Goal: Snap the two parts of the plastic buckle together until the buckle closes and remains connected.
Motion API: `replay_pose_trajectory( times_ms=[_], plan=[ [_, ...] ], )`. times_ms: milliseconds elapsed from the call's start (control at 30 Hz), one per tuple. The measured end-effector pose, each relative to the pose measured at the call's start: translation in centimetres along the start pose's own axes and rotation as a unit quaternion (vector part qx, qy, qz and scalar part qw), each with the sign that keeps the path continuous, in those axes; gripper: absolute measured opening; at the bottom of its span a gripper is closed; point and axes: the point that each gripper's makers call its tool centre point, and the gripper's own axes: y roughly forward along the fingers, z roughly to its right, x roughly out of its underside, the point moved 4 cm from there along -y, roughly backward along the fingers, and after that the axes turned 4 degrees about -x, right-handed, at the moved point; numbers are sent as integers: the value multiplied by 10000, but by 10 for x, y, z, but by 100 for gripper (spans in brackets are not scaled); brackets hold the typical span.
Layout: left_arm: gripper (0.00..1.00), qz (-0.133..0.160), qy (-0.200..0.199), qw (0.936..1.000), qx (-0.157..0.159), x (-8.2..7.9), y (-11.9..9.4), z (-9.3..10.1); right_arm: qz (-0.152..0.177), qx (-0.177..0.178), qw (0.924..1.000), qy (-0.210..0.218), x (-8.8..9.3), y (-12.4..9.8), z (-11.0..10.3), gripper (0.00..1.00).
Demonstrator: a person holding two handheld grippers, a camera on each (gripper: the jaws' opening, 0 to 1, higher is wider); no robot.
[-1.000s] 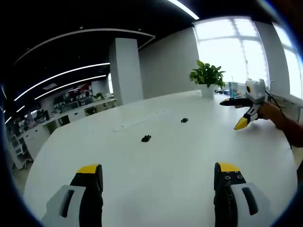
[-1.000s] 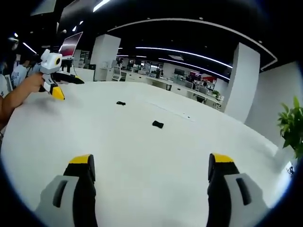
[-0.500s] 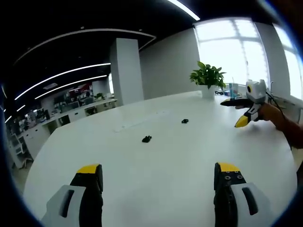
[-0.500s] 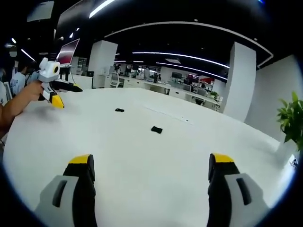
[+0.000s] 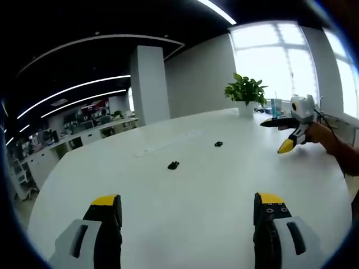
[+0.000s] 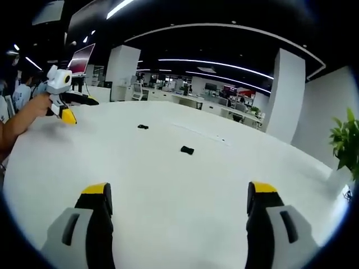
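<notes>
Buckle halves unjoined; nothing grasped, so the whole task is left.
I hold the left gripper (image 5: 188, 216) and right gripper (image 6: 178, 204) released, jaws wide, above the white table (image 5: 213, 185). The nearer buckle part (image 5: 173, 165) and farther buckle part (image 5: 218, 144) lie well apart. My right gripper view adds a monitor (image 6: 82, 56); my left gripper view adds a window (image 5: 275, 61).

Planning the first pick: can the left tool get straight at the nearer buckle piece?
Probably yes. The left tool is open, and bare white table lies between its jaws and the nearer buckle piece; nothing blocks the way.
</notes>
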Motion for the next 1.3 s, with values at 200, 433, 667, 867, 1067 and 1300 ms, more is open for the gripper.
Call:
replay_pose_trajectory(
  times_ms=[200,433,667,867,1067,1300],
  plan=[
    [100,-1,1,10000,5,0,0,0,46,12,10000,4,-1,-1,0,100],
    [100,4,-19,10000,5,-1,1,0,15,22,10000,-27,0,-1,1,100],
    [100,1,-19,10000,22,-1,1,1,9,39,10000,-40,0,-1,2,100],
    [100,5,-17,10000,22,-1,1,1,67,8,10000,7,-1,0,1,100],
    [100,4,-16,10000,24,-1,1,1,45,9,10000,4,-1,0,1,100],
    [100,9,-5,10000,35,-1,2,2,29,-6,10000,17,0,1,1,100]
  ],
)
